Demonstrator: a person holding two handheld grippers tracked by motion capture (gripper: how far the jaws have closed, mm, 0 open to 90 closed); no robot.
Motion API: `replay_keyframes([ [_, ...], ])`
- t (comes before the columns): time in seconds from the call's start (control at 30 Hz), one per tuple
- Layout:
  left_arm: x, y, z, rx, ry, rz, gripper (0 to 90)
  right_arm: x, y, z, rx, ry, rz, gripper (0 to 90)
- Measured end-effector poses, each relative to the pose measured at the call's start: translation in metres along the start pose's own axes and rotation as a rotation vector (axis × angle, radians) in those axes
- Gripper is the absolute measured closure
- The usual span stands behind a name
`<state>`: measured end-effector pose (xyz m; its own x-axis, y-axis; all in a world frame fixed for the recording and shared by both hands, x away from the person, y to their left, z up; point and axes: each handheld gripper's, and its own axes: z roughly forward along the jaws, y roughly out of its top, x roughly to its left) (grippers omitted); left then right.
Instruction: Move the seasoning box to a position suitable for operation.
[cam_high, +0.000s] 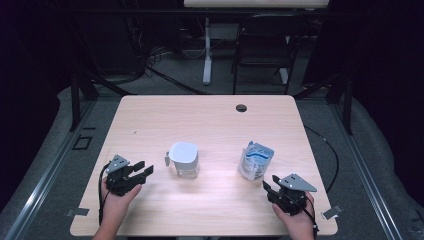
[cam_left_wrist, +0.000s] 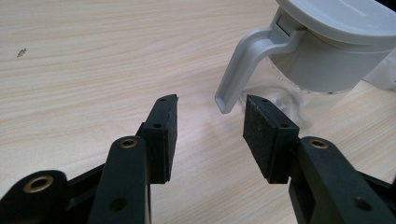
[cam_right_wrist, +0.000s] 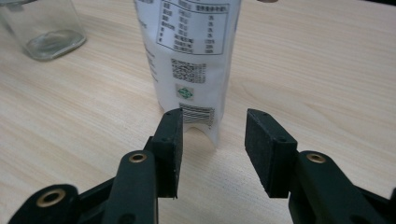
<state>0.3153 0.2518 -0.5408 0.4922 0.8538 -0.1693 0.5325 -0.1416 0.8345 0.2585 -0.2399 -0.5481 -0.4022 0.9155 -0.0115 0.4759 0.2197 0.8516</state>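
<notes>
A clear jug with a grey lid and handle (cam_high: 183, 159) stands upright on the wooden table (cam_high: 210, 125), left of centre. My left gripper (cam_high: 142, 173) rests to its left, open and empty. In the left gripper view the jug's handle (cam_left_wrist: 243, 74) hangs just beyond the gripper (cam_left_wrist: 211, 122), apart from its pads. A white and blue stand-up pouch (cam_high: 254, 160) stands right of centre. My right gripper (cam_high: 269, 186) sits below and right of it, open. In the right gripper view the pouch (cam_right_wrist: 191, 60) stands just ahead of the gripper (cam_right_wrist: 214, 133), and the pads do not touch it.
A round cable hole (cam_high: 241, 108) sits near the table's far edge. Behind the table stand a dark folding chair (cam_high: 262, 45) and a white desk leg (cam_high: 207, 50). The clear jug's glass base (cam_right_wrist: 42, 28) appears at the upper left of the right gripper view.
</notes>
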Motion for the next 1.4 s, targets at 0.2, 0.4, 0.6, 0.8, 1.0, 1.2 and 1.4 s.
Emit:
replay_keyframes([
  [0.2, 0.0, 0.0, -0.002, 0.005, -0.003, 0.009, 56.3, -0.001, 0.0, 0.001, 0.007, 0.007, 0.006, 56.6],
  [0.4, 0.002, 0.0, 0.0, 0.016, -0.015, 0.009, 59.1, 0.004, 0.002, -0.002, -0.034, 0.004, 0.01, 55.5],
  [0.6, -0.003, 0.001, 0.004, 0.02, 0.003, 0.031, 58.3, 0.005, 0.002, -0.002, -0.042, 0.015, 0.013, 52.7],
  [0.8, -0.005, 0.004, 0.011, 0.028, -0.018, 0.042, 61.5, 0.004, 0.003, -0.003, -0.058, 0.027, 0.024, 50.7],
  [1.0, -0.008, 0.01, 0.02, 0.029, -0.025, 0.05, 61.7, 0.005, 0.002, -0.004, -0.062, 0.021, 0.011, 48.0],
  [1.2, -0.009, 0.012, 0.033, 0.064, -0.025, 0.07, 62.4, 0.001, -0.002, -0.005, -0.052, 0.027, 0.033, 45.8],
  [1.4, -0.013, 0.015, 0.042, 0.075, -0.023, 0.071, 63.2, -0.001, -0.004, -0.007, -0.051, 0.035, 0.038, 43.4],
])
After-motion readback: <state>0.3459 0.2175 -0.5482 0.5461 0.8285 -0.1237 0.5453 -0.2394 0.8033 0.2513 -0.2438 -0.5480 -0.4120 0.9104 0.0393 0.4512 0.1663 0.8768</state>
